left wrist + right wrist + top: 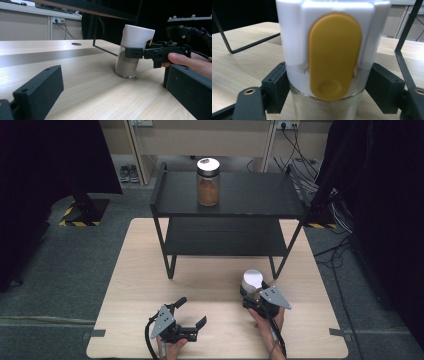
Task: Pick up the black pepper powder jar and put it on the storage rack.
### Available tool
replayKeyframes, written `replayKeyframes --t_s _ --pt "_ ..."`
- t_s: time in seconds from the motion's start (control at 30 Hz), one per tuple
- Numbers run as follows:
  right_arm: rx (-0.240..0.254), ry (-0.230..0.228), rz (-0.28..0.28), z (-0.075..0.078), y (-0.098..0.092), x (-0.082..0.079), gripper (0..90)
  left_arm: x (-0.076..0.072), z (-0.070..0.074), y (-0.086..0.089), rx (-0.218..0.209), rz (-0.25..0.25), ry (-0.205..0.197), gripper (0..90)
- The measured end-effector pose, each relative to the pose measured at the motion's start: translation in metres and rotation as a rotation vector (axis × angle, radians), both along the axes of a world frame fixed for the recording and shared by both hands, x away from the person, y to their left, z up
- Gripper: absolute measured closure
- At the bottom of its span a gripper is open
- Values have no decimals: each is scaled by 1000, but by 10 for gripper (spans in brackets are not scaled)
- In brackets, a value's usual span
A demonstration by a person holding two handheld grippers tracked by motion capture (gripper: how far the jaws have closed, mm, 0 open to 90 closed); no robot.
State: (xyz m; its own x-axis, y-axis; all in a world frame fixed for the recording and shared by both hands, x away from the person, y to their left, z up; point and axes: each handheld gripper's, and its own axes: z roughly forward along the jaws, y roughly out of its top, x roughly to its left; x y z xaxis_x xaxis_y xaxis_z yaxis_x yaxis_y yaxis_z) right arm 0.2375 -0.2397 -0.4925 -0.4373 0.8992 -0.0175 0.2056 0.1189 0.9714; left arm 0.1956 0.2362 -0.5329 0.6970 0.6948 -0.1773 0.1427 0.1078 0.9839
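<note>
At the table's point(150, 265) 5 o'clock, the right gripper point(254, 296) is clamping the white-lidded spice jar point(252, 281) below its lid, likely for shelving; the left gripper point(191, 312) is idling wide open, empty.

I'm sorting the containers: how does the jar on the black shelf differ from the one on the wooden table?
The clear glass jar with reddish-brown powder stands free on the shelf's top tier; the white-lidded glass jar of pale sandy powder stands on the table, clamped under its lid by the right gripper. Both are upright with white lids.
</note>
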Motion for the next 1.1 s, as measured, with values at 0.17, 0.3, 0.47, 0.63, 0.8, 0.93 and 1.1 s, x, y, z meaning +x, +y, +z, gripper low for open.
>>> replayKeyframes --t_s 0.17,0.3,0.47,0.63,0.8,0.93,1.1 --pt "-6 -6 18 0 -1 1 306 0 0 0 -3 1 1 3" --pt "-5 -9 27 -1 -4 2 308 0 0 0 -4 1 1 3" --pt "-17 -32 50 -3 -6 0 310 0 -1 0 -6 1 0 3" --pt "15 -37 65 -6 -10 -1 310 0 -1 1 -8 1 0 3" --pt "42 -28 77 -6 -14 0 310 0 -1 1 -9 1 0 3" --pt "32 -45 89 -2 -16 -2 310 0 -1 1 -9 1 0 2" --pt "37 -56 109 5 -18 -5 310 0 -1 1 -9 1 1 3"
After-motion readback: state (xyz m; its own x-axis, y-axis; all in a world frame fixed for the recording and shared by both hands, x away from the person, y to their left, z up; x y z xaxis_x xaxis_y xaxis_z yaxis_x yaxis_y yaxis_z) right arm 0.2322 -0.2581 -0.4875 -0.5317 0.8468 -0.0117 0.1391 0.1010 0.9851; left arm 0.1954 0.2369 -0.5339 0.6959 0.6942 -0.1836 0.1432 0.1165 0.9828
